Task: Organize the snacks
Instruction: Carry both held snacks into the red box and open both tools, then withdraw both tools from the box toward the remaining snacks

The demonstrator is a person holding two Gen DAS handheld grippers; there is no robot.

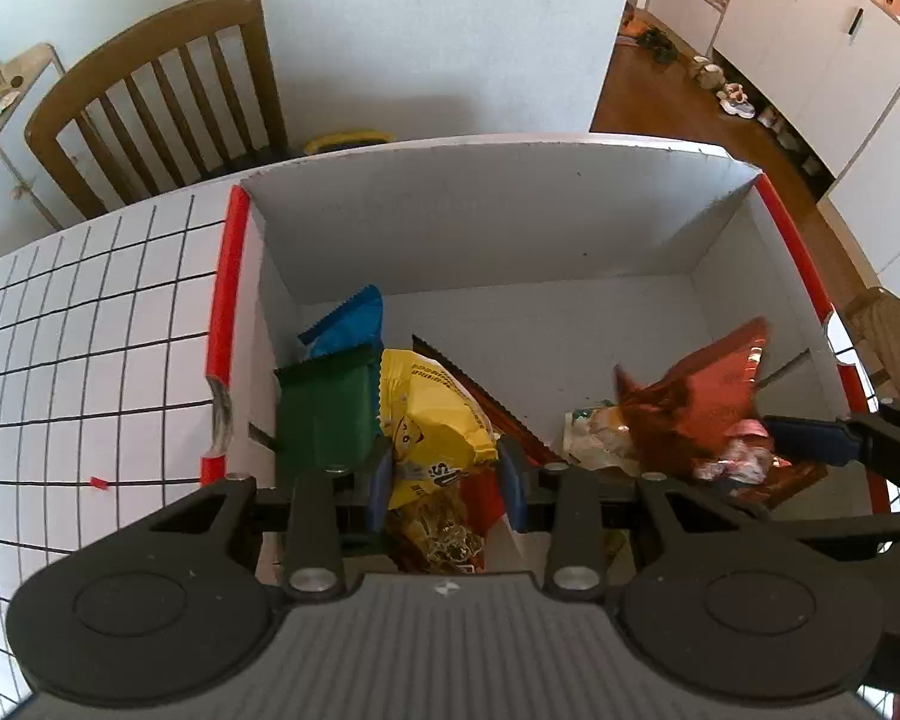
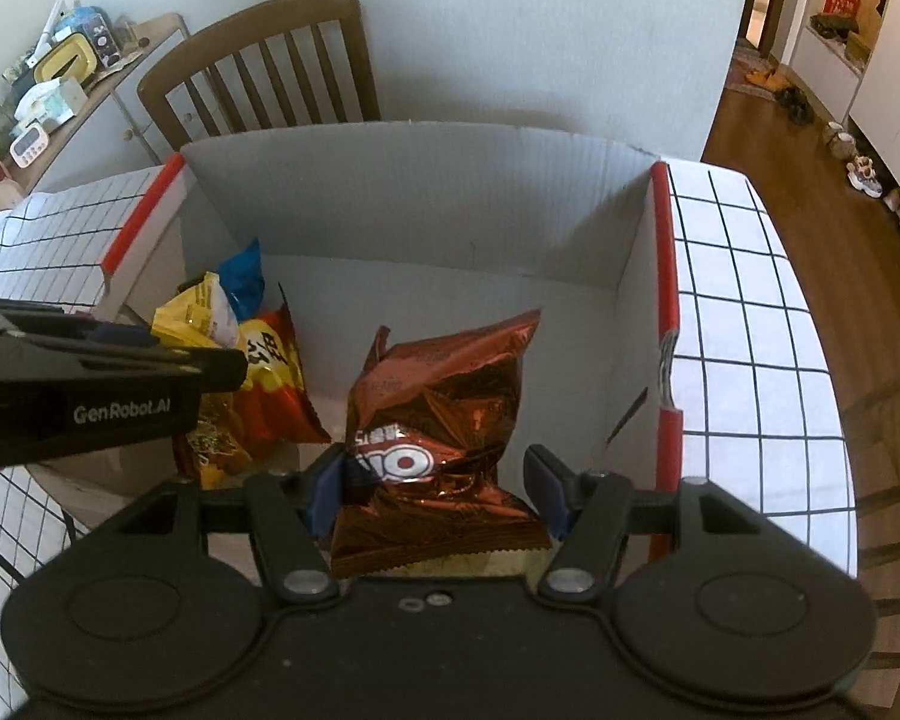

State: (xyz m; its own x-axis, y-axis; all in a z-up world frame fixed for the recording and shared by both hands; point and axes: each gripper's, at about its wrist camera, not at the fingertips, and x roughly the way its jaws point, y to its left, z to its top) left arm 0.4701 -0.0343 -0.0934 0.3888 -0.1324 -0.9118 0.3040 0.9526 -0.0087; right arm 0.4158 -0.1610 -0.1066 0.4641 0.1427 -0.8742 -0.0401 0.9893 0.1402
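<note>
Left claw (image 1: 447,468) clamps yellow packet (image 1: 435,420); right claw (image 2: 438,486) clamps red foil bag (image 2: 438,414), both over box (image 2: 426,204).

Yellow snack bag (image 1: 435,420) & red foil bag (image 2: 438,420) upright in box (image 2: 426,204).

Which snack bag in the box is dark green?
The dark green bag, standing against the box's left wall in the left wrist view. The blue bag is behind it, the yellow bag beside it, in the left gripper.

Wooden chair (image 1: 150,96) (slatted back), white cabinets (image 1: 822,42)
</note>
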